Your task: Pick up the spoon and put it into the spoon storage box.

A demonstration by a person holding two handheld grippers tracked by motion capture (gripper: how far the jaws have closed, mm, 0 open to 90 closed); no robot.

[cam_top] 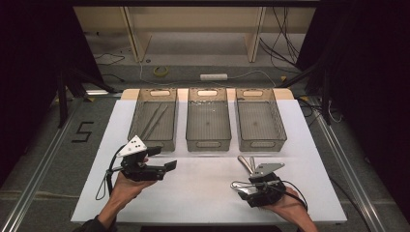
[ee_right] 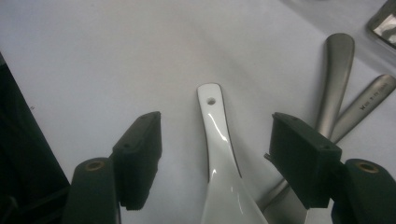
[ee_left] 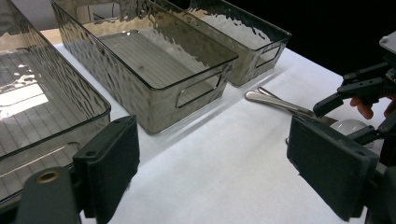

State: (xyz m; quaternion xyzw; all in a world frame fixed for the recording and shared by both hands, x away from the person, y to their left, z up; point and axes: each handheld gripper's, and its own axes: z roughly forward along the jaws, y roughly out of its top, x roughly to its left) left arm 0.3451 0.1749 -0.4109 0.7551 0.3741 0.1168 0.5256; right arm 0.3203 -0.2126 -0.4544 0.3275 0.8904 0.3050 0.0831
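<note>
Work in hand: person is sorting loose cutlery into 3 smoked-clear ribbed plastic bins; judging by the layout, 1 bin per kind.
Right gripper [ee_right: 212, 156]: jaws are standing apart, straddling the glossy white ceramic soup spoon [ee_right: 219, 154]; pads are not pressing on it yet. Handle is running straight up the gap, likely lined up so the pads can close across its narrow sides.
White spoon, place: lying flat on the white table cover [cam_top: 203, 186], near the front right, just beside the 2 brushed-metal cutlery handles [ee_right: 338, 100].
Metal handles: crossing each other, fanned toward the right bin [cam_top: 260, 121]; probably waiting their turn.
Left gripper [cam_top: 167, 165]: jaws are gaping wide, nothing between them, hovering just in front of the left bin [cam_top: 153, 121]; looks parked clear of the right hand's reach.
Left bin contents: 2 thin dark sticks, perhaps chopsticks [cam_top: 155, 120].
Middle bin [cam_top: 208, 121]: looks bare.
</note>
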